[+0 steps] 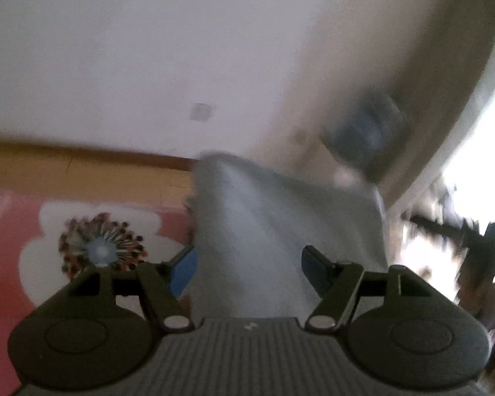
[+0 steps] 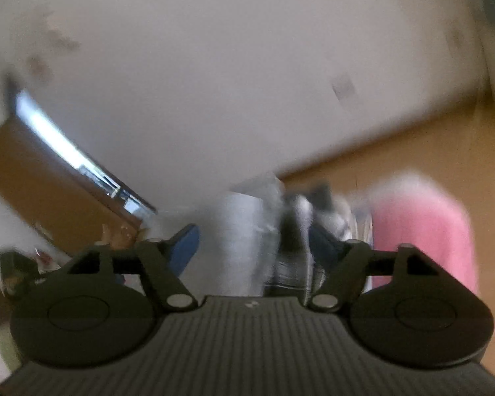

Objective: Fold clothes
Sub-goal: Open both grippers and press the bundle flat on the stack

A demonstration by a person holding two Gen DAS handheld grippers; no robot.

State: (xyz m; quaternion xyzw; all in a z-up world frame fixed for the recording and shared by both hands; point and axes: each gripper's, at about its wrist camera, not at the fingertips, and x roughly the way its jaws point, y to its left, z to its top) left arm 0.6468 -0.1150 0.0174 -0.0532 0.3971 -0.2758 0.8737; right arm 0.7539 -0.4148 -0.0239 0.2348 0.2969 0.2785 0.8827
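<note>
Both views are smeared by motion. In the left wrist view a pale grey-white cloth (image 1: 264, 217) rises from between the fingers of my left gripper (image 1: 249, 272). The blue pads stand wide apart, and the cloth spreads past the right finger rather than being pinched. In the right wrist view my right gripper (image 2: 254, 249) also stands open, with a white fold of cloth (image 2: 241, 231) and darker striped fabric (image 2: 293, 264) filling the gap between its pads. Blur hides whether either pad touches the fabric.
A pink sheet (image 1: 10, 264) with a white flower print (image 1: 102, 247) lies at lower left, under a wooden strip (image 1: 82, 165) and a white wall (image 1: 148, 49). A blurred dark round object (image 1: 369, 128) sits right of centre. A pink item (image 2: 422, 231) lies on brown wood (image 2: 445, 148).
</note>
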